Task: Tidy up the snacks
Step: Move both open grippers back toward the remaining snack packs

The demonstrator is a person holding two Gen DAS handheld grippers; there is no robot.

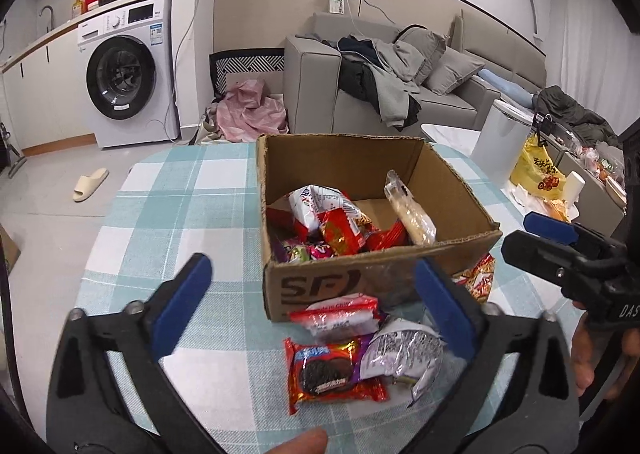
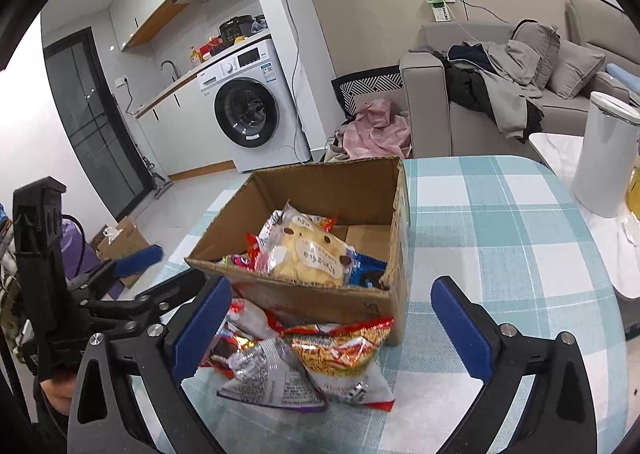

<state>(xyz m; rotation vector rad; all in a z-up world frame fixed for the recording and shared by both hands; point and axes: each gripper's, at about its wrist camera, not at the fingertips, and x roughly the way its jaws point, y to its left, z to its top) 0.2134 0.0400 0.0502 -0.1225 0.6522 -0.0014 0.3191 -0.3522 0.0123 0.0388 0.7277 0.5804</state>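
Observation:
An open cardboard box [image 1: 460, 190] [image 2: 320, 296] stands on the checked tablecloth and holds several snack packs, among them a yellow bun pack [image 2: 308, 254]. In front of the box lie a red cookie pack [image 1: 332, 372], a red-white pack [image 1: 340, 316], a silver-purple pack [image 1: 404, 350] [image 2: 268, 374] and a red noodle-snack bag [image 2: 344, 358]. My left gripper [image 1: 316, 294] is open and empty above the loose packs. My right gripper [image 2: 332, 318] is open and empty above the noodle-snack bag; it also shows in the left wrist view [image 1: 520, 232].
The table [image 1: 168, 214] [image 2: 500, 234] has a round edge. A white cylindrical bin [image 2: 608, 158] and a yellow bag [image 1: 538, 170] stand to the right. Behind are a grey sofa [image 1: 400, 94] with clothes, a washing machine [image 1: 124, 74] and a slipper [image 1: 90, 184] on the floor.

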